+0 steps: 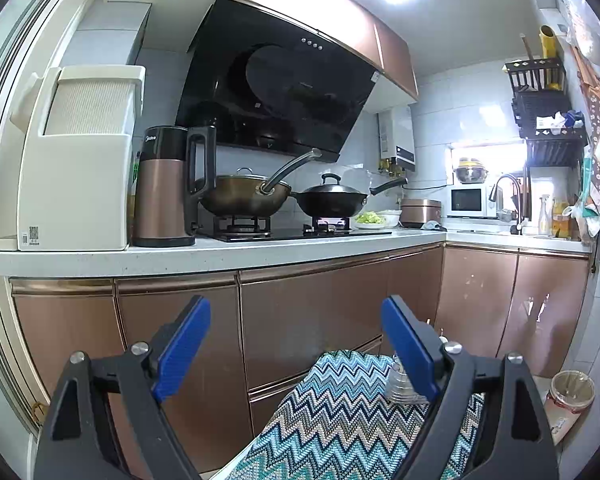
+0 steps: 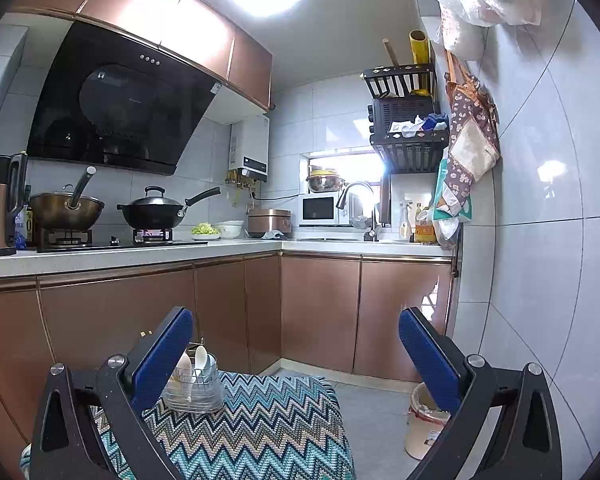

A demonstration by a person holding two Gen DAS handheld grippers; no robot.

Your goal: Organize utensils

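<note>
A clear holder (image 2: 194, 394) with white spoons and other utensils stands on a zigzag-patterned cloth (image 2: 268, 428), at its far left. My right gripper (image 2: 296, 328) is open and empty, raised above the cloth, its left finger beside the holder. My left gripper (image 1: 296, 316) is open and empty above the same cloth (image 1: 340, 420); the holder (image 1: 400, 384) shows partly behind its right finger.
Copper cabinet fronts (image 2: 320, 312) stand just beyond the cloth. The counter (image 1: 220, 252) above holds a kettle (image 1: 168, 188), two woks (image 1: 328, 200) on a stove and a white bin (image 1: 76, 160). A covered bucket (image 2: 424, 424) stands on the floor at right.
</note>
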